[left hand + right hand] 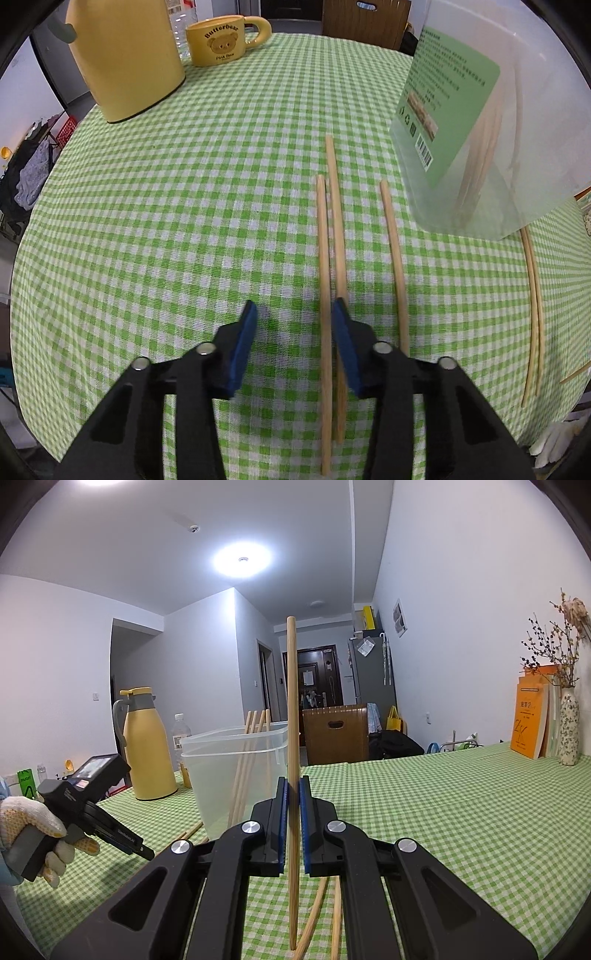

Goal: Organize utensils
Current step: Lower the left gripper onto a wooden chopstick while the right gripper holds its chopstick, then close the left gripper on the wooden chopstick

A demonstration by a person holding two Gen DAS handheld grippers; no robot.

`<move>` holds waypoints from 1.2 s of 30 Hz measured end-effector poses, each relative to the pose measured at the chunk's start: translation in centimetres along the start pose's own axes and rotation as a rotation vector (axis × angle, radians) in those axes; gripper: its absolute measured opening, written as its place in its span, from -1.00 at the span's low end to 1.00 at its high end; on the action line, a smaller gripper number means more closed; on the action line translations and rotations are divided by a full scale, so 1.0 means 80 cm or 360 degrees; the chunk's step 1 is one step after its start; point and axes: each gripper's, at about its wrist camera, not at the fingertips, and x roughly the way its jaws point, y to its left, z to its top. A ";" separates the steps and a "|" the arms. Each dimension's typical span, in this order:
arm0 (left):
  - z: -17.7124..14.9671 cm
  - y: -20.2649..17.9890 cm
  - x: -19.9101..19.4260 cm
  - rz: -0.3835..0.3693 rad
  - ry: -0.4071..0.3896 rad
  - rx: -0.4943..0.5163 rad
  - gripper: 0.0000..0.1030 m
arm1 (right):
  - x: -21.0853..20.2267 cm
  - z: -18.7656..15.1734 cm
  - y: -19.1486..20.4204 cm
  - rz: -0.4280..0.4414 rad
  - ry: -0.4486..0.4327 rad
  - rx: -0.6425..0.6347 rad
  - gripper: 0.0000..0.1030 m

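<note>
Left hand-held gripper (293, 314), jaws part open, straddles one chopstick (325, 295) of a close pair (338, 258) mid-worktop (166, 221); both may be caught. Right hand-held gripper (292, 794) is clamped on an upright chopstick (291, 701) beside the clear bin (236, 760); slippage is possible.

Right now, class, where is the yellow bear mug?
In the left wrist view the mug stands at the table's far left edge, just right of the yellow flask, with a clear bottle behind and between them.
</note>
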 end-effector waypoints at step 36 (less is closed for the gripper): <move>0.024 -0.049 0.030 0.0137 0.0193 0.0234 -0.90 | -0.004 0.000 -0.004 0.0037 -0.0027 -0.0018 -0.87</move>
